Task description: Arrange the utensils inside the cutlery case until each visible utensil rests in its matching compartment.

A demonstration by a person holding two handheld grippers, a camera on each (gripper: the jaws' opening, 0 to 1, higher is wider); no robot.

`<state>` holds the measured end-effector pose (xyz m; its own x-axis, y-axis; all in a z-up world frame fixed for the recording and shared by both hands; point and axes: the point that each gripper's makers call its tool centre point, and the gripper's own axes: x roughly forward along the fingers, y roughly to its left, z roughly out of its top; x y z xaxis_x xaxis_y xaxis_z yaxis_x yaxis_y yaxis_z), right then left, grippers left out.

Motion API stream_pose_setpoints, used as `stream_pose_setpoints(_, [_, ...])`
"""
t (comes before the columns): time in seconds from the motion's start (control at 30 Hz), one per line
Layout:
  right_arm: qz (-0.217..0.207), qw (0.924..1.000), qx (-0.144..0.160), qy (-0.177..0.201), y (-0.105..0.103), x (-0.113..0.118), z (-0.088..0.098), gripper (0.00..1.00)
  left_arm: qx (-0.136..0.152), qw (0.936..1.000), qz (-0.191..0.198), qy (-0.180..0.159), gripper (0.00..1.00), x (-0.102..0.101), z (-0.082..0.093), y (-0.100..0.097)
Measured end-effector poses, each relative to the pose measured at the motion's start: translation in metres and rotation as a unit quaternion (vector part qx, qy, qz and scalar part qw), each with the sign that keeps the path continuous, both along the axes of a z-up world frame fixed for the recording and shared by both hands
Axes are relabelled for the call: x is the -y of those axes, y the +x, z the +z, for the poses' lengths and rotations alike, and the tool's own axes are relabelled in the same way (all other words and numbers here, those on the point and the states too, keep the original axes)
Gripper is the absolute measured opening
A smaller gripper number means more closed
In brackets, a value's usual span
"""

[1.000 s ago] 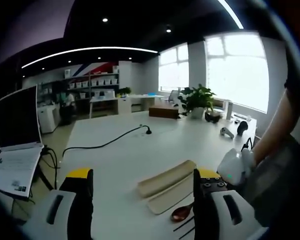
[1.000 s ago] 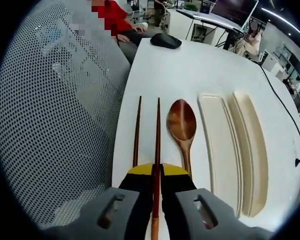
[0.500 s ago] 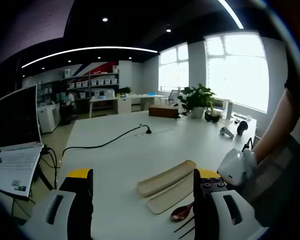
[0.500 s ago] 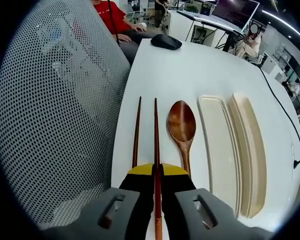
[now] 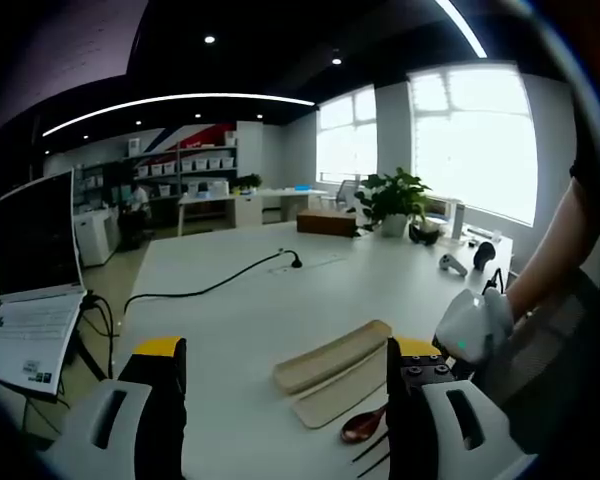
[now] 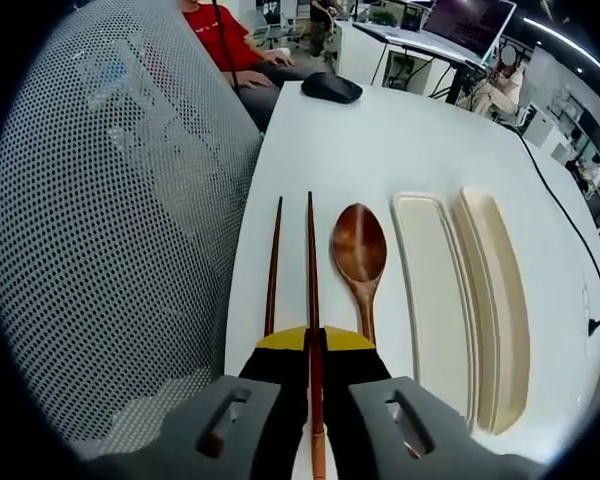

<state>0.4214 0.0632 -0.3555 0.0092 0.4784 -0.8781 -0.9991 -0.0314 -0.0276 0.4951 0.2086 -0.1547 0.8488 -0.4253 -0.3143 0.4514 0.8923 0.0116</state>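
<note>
In the right gripper view my right gripper [image 6: 314,345] is shut on a dark wooden chopstick [image 6: 310,270] that points forward over the white table. A second chopstick [image 6: 272,265] lies just to its left. To its right lies a brown wooden spoon [image 6: 359,250]. Beyond the spoon are the two beige halves of the cutlery case, a flat one [image 6: 435,290] and a deeper one [image 6: 498,300]. My left gripper [image 5: 285,385] stands open above the table, with the case [image 5: 330,357], the spoon [image 5: 364,426] and the right gripper [image 5: 470,332] ahead and to the right.
A grey mesh chair back [image 6: 110,230] rises to the left of the table edge. A black mouse [image 6: 331,87] lies at the far end, near a seated person in red. A black cable [image 5: 210,285], a laptop [image 5: 35,245] and a potted plant [image 5: 395,200] sit further off.
The right gripper stays shut on the chopstick; its view has shifted slightly, with the utensils and case now a little farther off. In the left gripper view the right gripper has risen slightly.
</note>
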Motion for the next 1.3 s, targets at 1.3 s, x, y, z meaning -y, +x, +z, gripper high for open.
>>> stream_pose_setpoints(1.3, [-0.031, 0.998, 0.016, -0.053, 0.036, 0.036, 0.026, 0.0, 0.001, 1.0, -0.007, -0.001, 0.85, 0.003, 0.001, 0.0])
